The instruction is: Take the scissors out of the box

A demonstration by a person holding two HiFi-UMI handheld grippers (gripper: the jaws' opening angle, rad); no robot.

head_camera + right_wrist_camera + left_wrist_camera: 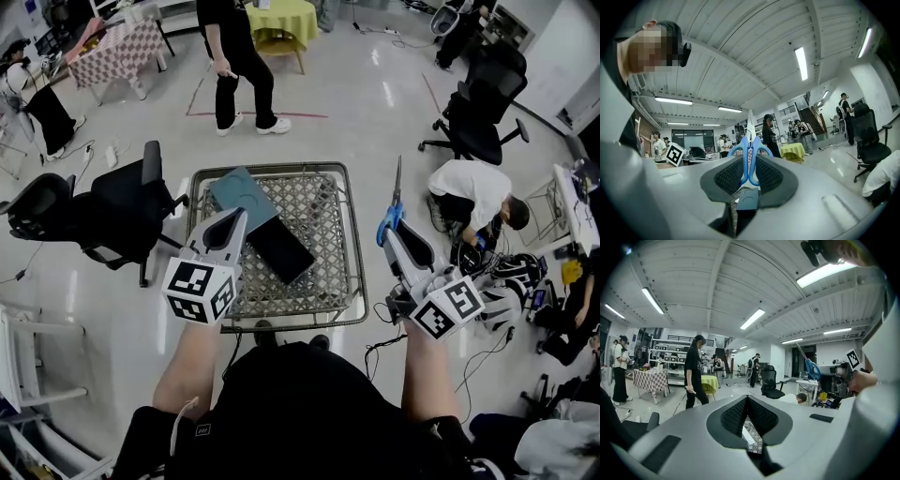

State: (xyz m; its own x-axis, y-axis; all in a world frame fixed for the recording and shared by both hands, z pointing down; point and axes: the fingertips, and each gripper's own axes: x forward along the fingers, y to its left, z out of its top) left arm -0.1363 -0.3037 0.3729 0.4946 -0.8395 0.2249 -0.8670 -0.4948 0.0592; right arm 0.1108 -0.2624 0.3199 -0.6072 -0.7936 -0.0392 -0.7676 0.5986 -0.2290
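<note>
My right gripper [390, 232] is shut on the blue-handled scissors [393, 214], held up in the air to the right of the mesh table [342, 281], blades pointing away from me. In the right gripper view the blue handle loops [750, 152] sit squeezed between the black pads, and the blades rise past the tips. The open box lies on the table: a black tray [280, 250] with its teal lid [240, 192] beside it. My left gripper [228, 223] hovers over the table's left side, jaws shut with nothing in them. The left gripper view shows the scissors [811, 367] off to the right.
A black office chair [122, 202] stands left of the table. A person in a white shirt [471, 187] crouches to the right, among cables and gear. Another person in black [234, 56] walks beyond the table. More chairs [483, 103] stand at the back right.
</note>
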